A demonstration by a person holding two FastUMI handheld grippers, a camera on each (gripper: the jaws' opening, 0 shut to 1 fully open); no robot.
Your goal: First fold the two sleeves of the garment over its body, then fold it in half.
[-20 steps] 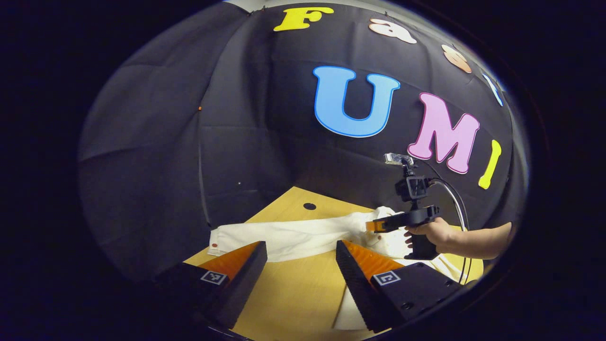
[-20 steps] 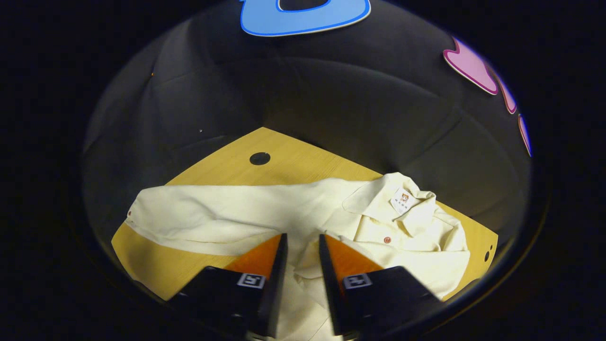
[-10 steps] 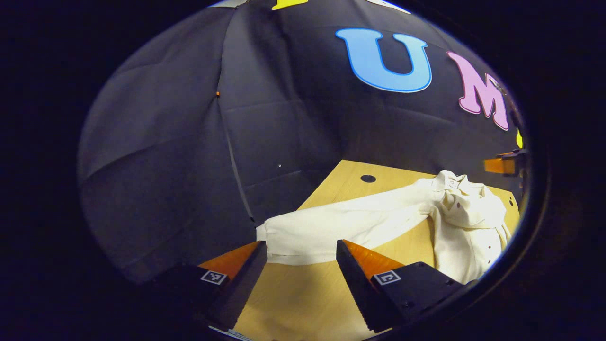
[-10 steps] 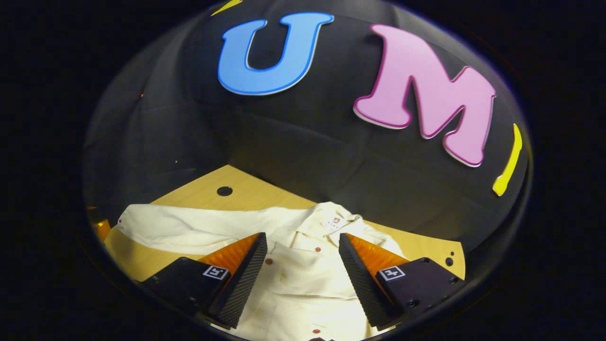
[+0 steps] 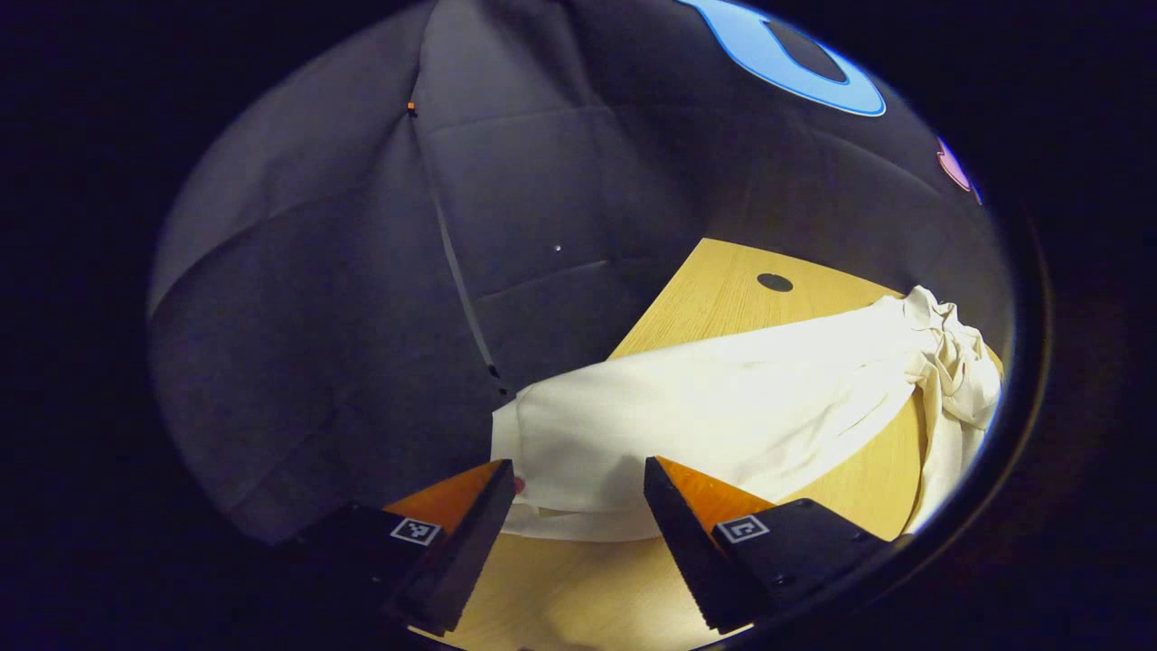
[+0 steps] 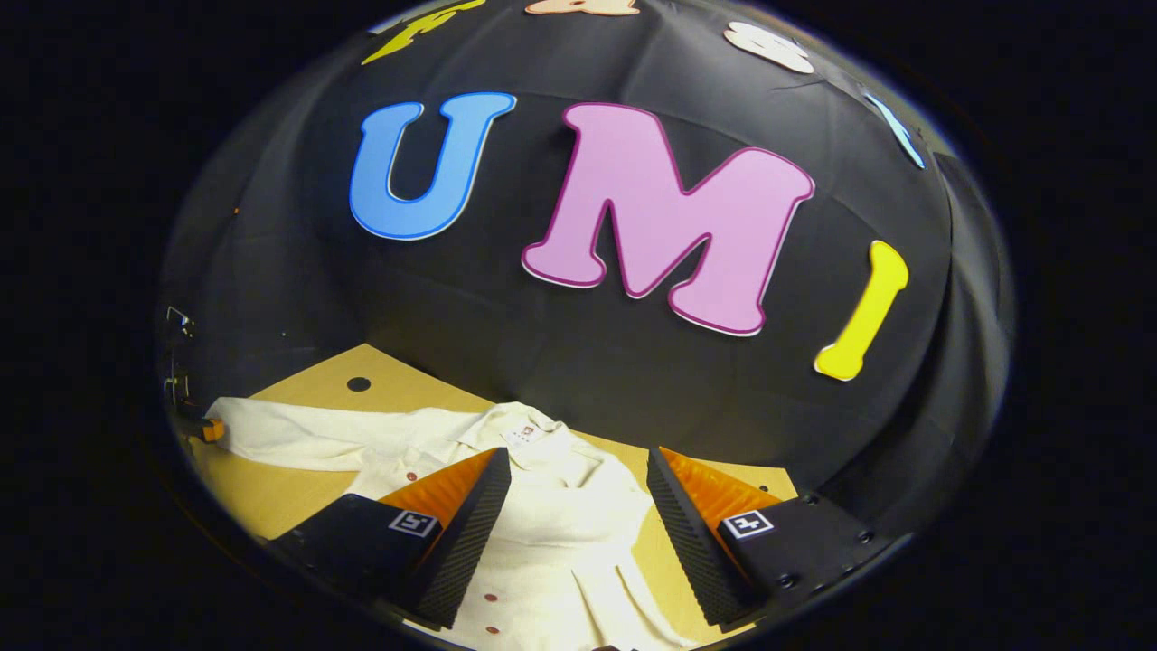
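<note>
Now the left gripper (image 5: 578, 484) has closed in on the outstretched sleeve (image 5: 687, 416) of the cream shirt (image 6: 551, 506), open astride its cuff; the right gripper (image 6: 578, 488) has let go and opened above the shirt's body on the desk (image 6: 271, 493), so this sleeve's fold is next.

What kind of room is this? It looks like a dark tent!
Probably a small recording booth, not a home: black cloth walls close in a bare wooden table, where a cream shirt lies between hand-held grippers, left and right.
</note>
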